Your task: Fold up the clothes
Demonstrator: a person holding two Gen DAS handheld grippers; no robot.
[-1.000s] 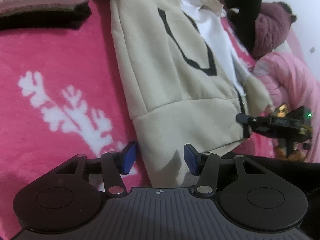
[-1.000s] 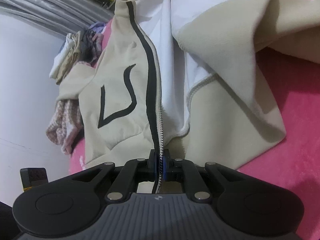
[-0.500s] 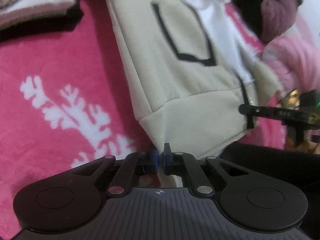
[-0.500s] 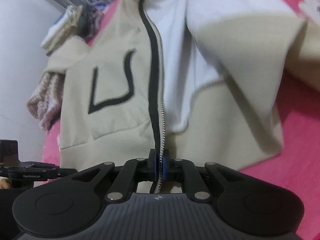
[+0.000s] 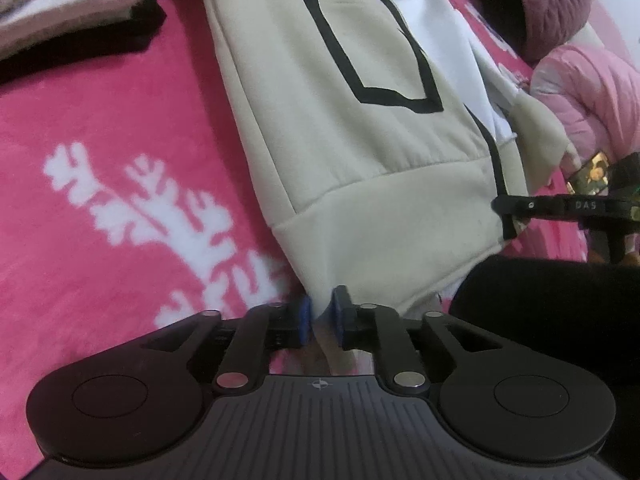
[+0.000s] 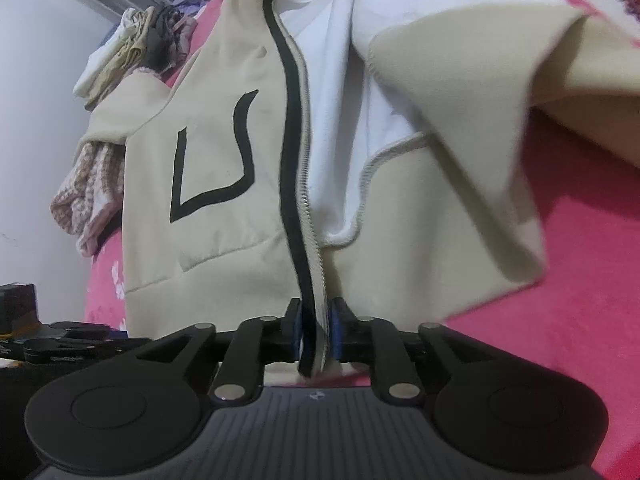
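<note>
Cream jacket (one), left claw pinching hem, right claw clamping zipper edge

Bedroom: pink blanket, clothes piles

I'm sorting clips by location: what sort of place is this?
Probably a bedroom: a fluffy pink blanket with white motifs, a beige zip jacket spread on it, and piled clothes against a wall.
</note>
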